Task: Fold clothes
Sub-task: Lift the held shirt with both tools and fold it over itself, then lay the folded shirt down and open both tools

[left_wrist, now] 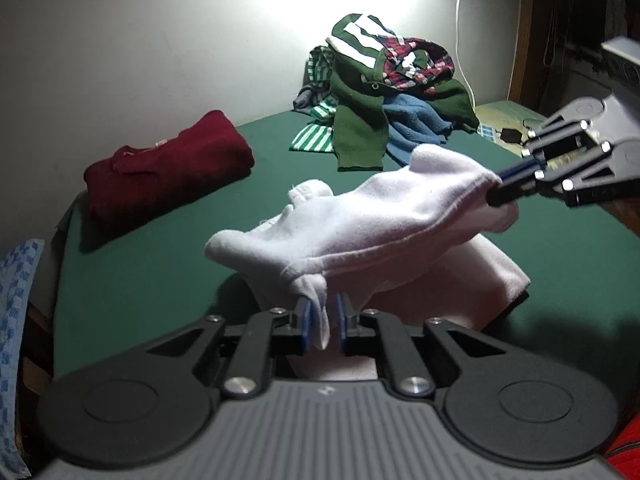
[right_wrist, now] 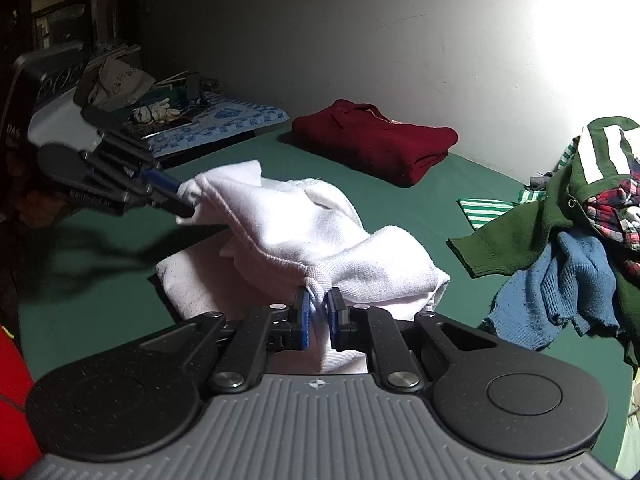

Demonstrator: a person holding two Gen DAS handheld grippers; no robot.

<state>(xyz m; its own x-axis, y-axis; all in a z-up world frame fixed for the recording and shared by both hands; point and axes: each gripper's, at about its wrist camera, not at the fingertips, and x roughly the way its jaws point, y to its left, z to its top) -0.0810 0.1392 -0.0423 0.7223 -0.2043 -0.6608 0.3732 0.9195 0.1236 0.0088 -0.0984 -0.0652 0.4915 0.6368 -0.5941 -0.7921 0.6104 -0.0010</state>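
Green cloth covers the table [left_wrist: 160, 280]; a folded maroon sweater [left_wrist: 168, 172] and a heap of mixed clothes [left_wrist: 384, 92] lie beyond; the white garment [left_wrist: 360, 224] hangs bunched between both claws, its lower part resting on the table; left claw [left_wrist: 323, 322] and right claw [right_wrist: 318, 316] each pinch an edge, nearly closed; its shape is hard to make out.

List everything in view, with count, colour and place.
white garment: one, white, held up between both grippers over the green surface
green surface: one, dark green, under all the clothes
red sweater: one, dark red, folded, far left by the wall
clothes pile: one heap, green, blue, plaid and striped, at the back
blue patterned cloth: one, blue and white, beyond the surface's left end
cable: one, white, along the wall
left gripper: one, black, shut on the garment
right gripper: one, black, shut on the garment
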